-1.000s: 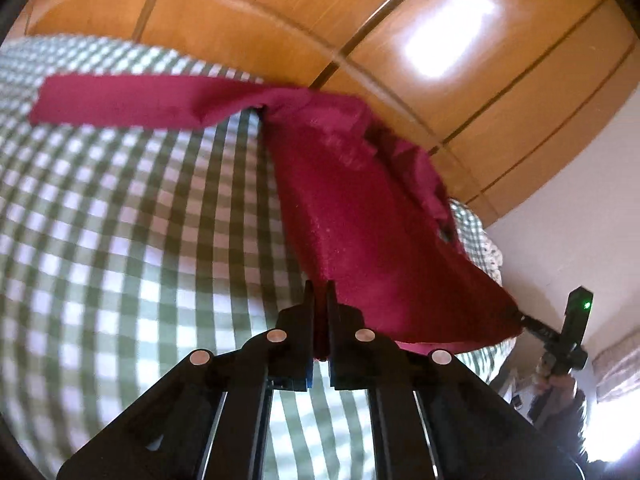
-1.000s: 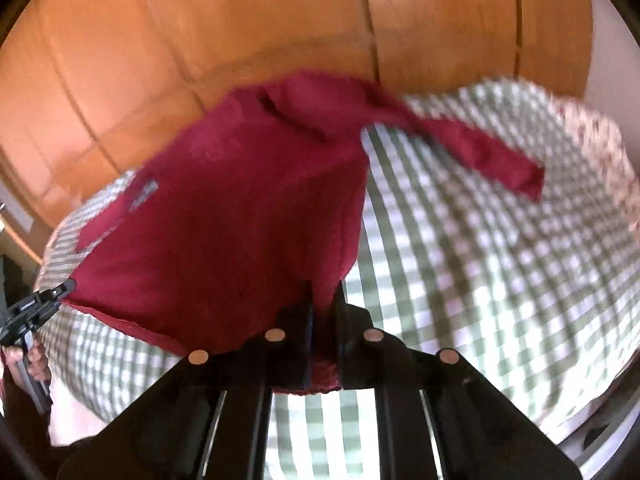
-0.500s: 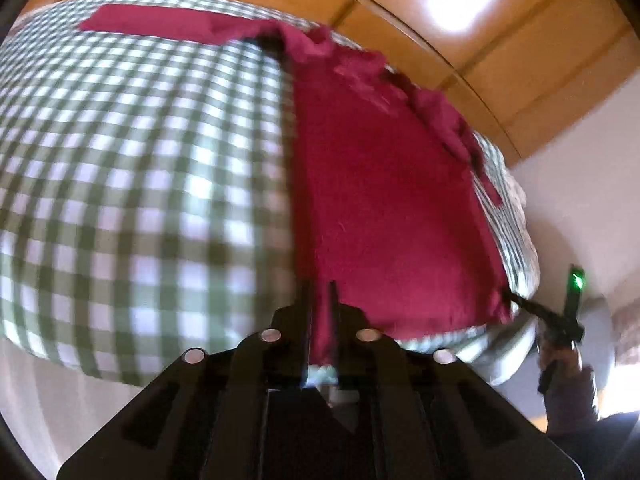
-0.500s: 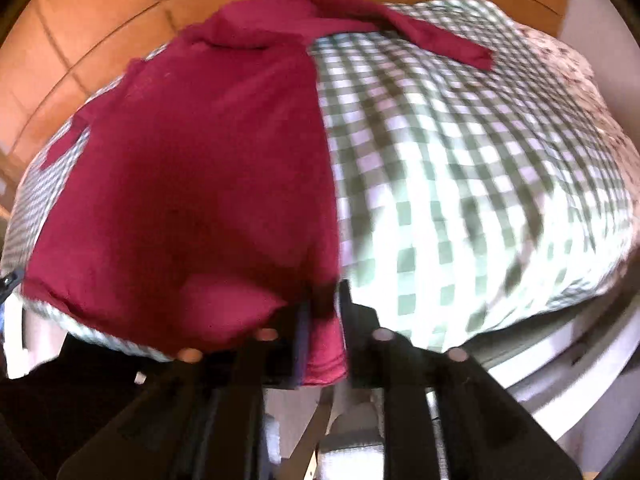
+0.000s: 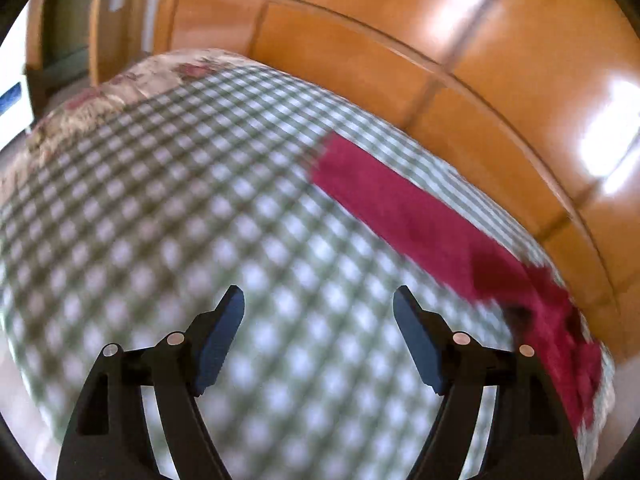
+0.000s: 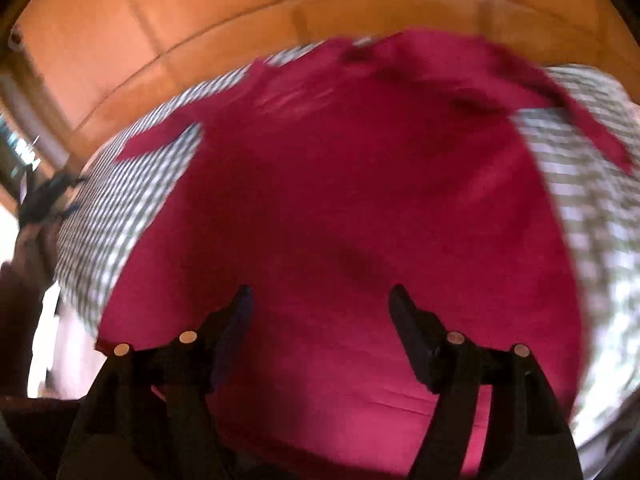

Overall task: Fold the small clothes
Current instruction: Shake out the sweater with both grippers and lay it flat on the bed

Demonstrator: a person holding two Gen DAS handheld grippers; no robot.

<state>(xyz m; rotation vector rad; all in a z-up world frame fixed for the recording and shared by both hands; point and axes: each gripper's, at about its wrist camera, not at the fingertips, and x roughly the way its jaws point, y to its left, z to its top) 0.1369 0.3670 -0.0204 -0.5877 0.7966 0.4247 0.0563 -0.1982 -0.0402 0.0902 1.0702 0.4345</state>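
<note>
A dark red long-sleeved shirt lies spread flat on a green-and-white checked cloth. My right gripper is open and empty above the shirt's lower body. My left gripper is open and empty over the checked cloth. In the left wrist view one red sleeve runs out to the upper left from the shirt at the right edge. Both views are motion-blurred.
Orange wooden panelling stands right behind the surface. A floral cloth covers the far left end. The other gripper and the hand holding it show at the left edge of the right wrist view.
Both grippers have let go of the shirt's hem and opened. The shirt now lies flat. The left gripper has swung left, over bare checked cloth.
</note>
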